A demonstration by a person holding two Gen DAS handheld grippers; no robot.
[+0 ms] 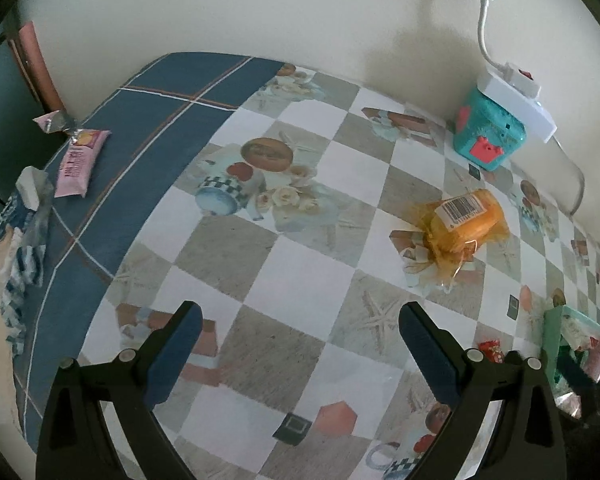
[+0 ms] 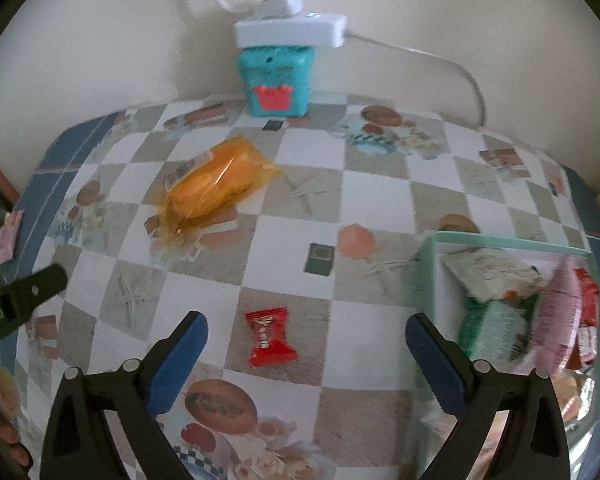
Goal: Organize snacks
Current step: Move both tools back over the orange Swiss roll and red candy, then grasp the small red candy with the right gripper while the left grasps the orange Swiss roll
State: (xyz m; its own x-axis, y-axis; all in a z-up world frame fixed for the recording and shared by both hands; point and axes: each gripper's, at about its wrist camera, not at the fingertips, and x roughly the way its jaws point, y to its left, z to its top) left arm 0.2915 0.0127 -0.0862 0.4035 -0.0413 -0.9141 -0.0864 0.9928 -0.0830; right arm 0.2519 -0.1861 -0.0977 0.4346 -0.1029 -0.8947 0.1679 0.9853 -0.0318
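Observation:
An orange wrapped snack (image 1: pixel 462 227) lies mid-table; it also shows in the right wrist view (image 2: pixel 216 184). A small red candy (image 2: pixel 270 336) lies just ahead of my open, empty right gripper (image 2: pixel 306 344). A mint green box (image 2: pixel 428 264) at the right holds several snack packets; its corner shows in the left wrist view (image 1: pixel 552 332). A pink packet (image 1: pixel 80 162) and a blue-and-white bag (image 1: pixel 16 236) lie at the table's left edge. My left gripper (image 1: pixel 300 336) is open and empty above bare tablecloth, and shows in the right wrist view (image 2: pixel 40 284).
A teal cube with a red patch (image 2: pixel 278 80) stands against the back wall under a white power strip (image 2: pixel 292 30) with a cord. A silver-and-pink wrapper (image 1: pixel 54 122) lies at the far left. The wall bounds the table's far side.

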